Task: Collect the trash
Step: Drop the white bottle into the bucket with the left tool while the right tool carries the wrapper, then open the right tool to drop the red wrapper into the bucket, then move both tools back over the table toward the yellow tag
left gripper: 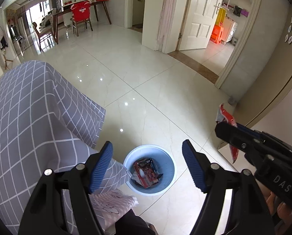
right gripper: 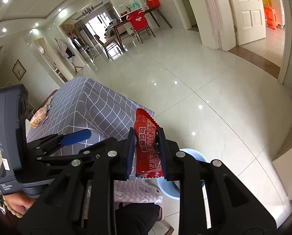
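A light blue trash bin (left gripper: 170, 168) stands on the floor beside the table, and a red wrapper (left gripper: 146, 173) lies inside it. My left gripper (left gripper: 147, 143) hangs right above the bin, open, with nothing between its blue pads. My right gripper (right gripper: 146, 132) is shut on a red snack wrapper (right gripper: 147, 146), which stands upright between the pads. In the left wrist view the right gripper (left gripper: 230, 131) and its wrapper (left gripper: 227, 117) are to the right of the bin. From the right wrist view only the bin's rim (right gripper: 192, 153) shows below the fingers.
The table under a grey checked cloth (right gripper: 91, 101) fills the left, with an orange-and-white packet (right gripper: 38, 117) at its far side. A pink cloth (right gripper: 134, 193) hangs near the bin. White tiled floor (left gripper: 146, 78) stretches ahead to doorways and a dining table (left gripper: 81, 11).
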Motion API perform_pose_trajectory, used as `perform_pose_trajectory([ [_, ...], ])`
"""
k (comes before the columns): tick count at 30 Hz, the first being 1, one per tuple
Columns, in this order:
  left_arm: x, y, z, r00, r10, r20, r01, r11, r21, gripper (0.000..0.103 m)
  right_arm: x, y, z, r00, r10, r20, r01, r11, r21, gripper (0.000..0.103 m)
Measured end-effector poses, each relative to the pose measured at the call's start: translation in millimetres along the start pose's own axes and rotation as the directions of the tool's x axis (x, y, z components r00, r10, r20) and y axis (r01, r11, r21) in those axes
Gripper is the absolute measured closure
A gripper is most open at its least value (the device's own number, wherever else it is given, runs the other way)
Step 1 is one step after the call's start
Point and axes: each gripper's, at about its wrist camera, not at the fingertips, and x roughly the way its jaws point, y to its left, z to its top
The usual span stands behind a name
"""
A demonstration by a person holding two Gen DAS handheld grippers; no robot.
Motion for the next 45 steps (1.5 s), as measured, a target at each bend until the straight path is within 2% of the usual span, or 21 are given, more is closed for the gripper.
perform_pose_trajectory([
  [11, -13.7, 17.1, -1.3, 1.000, 0.017, 0.017, -0.016, 1.000, -0.023, 0.031, 5.2, 7.2, -0.3, 1.000, 0.001, -0.011, -0.001, 1.000, -0.006, 0.080],
  [15, -17.1, 11.2, 0.1, 0.999, 0.028, 0.023, -0.028, 0.999, -0.022, 0.031, 5.4, 7.3, -0.5, 1.000, 0.002, -0.009, -0.002, 1.000, -0.007, 0.079],
  [21, -23.8, 17.3, 0.6, 0.998, 0.049, 0.038, -0.048, 0.999, -0.026, 0.031, 7.7, 10.6, 1.2, 1.000, -0.004, 0.000, 0.004, 1.000, -0.023, 0.076],
  [22, -24.9, 19.4, 0.9, 0.998, 0.055, 0.040, -0.054, 0.998, -0.028, 0.031, 8.7, 11.1, 1.4, 1.000, -0.007, 0.004, 0.007, 1.000, -0.026, 0.062],
  [23, -25.4, 20.7, 1.1, 0.997, 0.062, 0.042, -0.061, 0.998, -0.028, 0.031, 8.9, 11.2, 1.6, 1.000, -0.012, 0.012, 0.012, 1.000, -0.023, 0.042],
  [24, -26.6, 22.7, 1.5, 0.996, 0.080, 0.045, -0.079, 0.996, -0.028, 0.031, 7.8, 11.6, 1.8, 0.999, -0.022, 0.023, 0.023, 1.000, -0.020, 0.041],
  [36, -41.8, 45.5, -1.1, 0.993, 0.101, 0.062, -0.099, 0.994, -0.037, 0.031, 3.1, 24.9, 6.4, 0.999, -0.025, 0.035, 0.026, 0.999, -0.042, 0.041],
  [45, -84.0, 99.6, -9.3, 0.976, 0.181, 0.121, -0.171, 0.982, -0.083, 0.031, 12.7, 82.9, 9.1, 0.999, 0.029, 0.026, -0.025, 0.992, -0.121, 0.041],
])
